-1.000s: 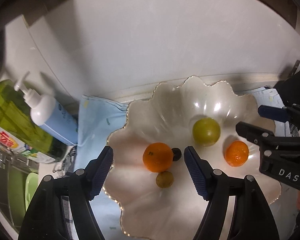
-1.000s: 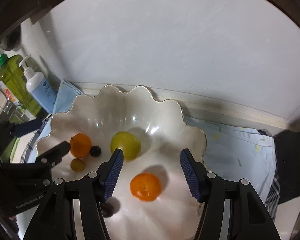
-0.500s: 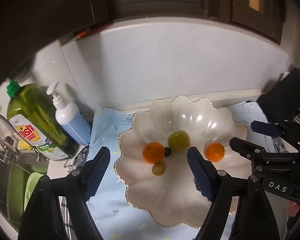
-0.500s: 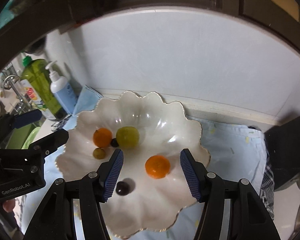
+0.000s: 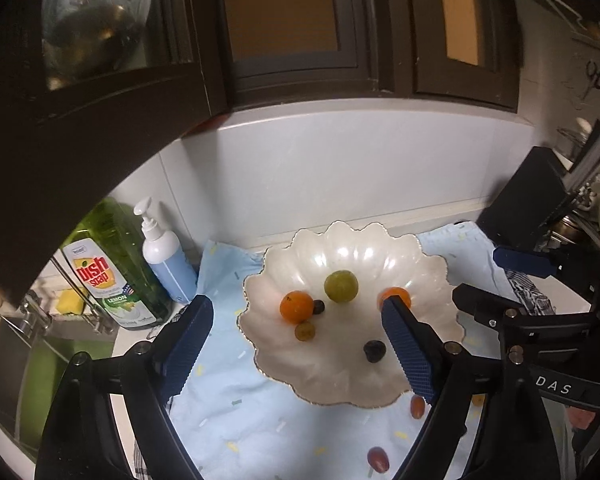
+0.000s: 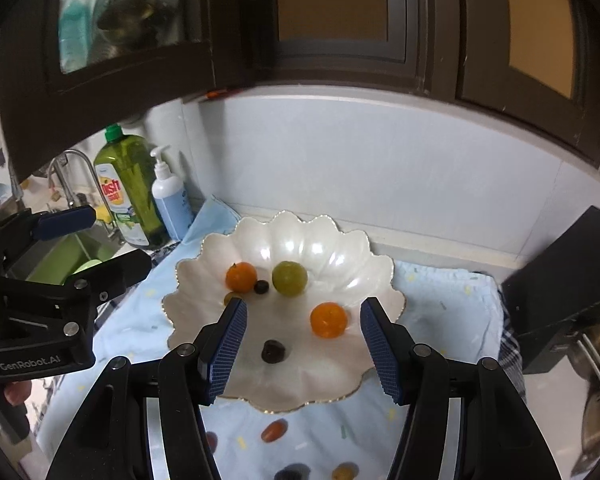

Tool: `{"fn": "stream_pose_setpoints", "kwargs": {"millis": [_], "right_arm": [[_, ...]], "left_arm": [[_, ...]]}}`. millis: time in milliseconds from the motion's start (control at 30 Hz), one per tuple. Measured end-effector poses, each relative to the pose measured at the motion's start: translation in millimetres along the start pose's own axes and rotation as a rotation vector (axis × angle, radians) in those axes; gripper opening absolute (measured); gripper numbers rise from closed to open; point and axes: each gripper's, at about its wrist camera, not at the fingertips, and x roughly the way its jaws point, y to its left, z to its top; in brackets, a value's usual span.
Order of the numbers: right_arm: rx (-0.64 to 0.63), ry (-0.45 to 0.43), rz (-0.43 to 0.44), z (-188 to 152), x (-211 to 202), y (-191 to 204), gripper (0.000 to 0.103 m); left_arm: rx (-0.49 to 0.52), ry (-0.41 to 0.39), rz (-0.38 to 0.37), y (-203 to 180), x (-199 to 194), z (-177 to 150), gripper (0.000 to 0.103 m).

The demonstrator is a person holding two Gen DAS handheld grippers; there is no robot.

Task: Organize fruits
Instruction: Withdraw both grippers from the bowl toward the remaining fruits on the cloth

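A white scalloped bowl [image 5: 260, 276] [image 6: 380, 264] stands on a light blue cloth [image 5: 228, 400]. It holds two oranges [image 5: 297, 306] [image 6: 328, 319], a green fruit [image 5: 341, 286] [image 6: 289, 277], a small olive fruit [image 5: 304, 330] and two dark grapes [image 5: 374, 350] [image 6: 273, 351]. Loose grapes lie on the cloth in front: a red one [image 5: 417, 406] [image 6: 273, 430] and several more at the bottom edge. My left gripper [image 5: 297, 302] [image 6: 118, 238] hovers above the bowl's left side, its jaws opening with nothing between them. My right gripper [image 6: 304, 306] [image 5: 478, 274] hangs open over the bowl's right side, holding nothing.
A green dish soap bottle [image 5: 112, 272] and a white-and-blue pump bottle [image 5: 164, 256] stand left of the bowl, beside a sink [image 6: 72, 256] with a faucet [image 6: 72, 160]. A black box [image 5: 528, 200] sits at the right. Dark wall cabinets [image 6: 340, 20] hang overhead.
Both grippers have risen and drawn back from the bowl, so the whole bowl, the cloth and the cabinets now show. The left jaws stand wider apart.
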Motion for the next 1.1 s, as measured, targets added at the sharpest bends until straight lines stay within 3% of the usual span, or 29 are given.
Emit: {"fn": "stream_pose_setpoints", "kwargs": {"millis": [500,1100], "right_arm": [[-0.018,-0.095,-0.033,-44.1,-53.0,18.6,0.06],[-0.005,-0.113,-0.044,-102.4,-73.6,29.2,0.06]], "left_arm": [[0.051,-0.097,0.018,-14.8,-59.5,-36.4,0.088],[0.065,-0.096,-0.012,-35.1,-76.8,-88.7,0.088]]}}
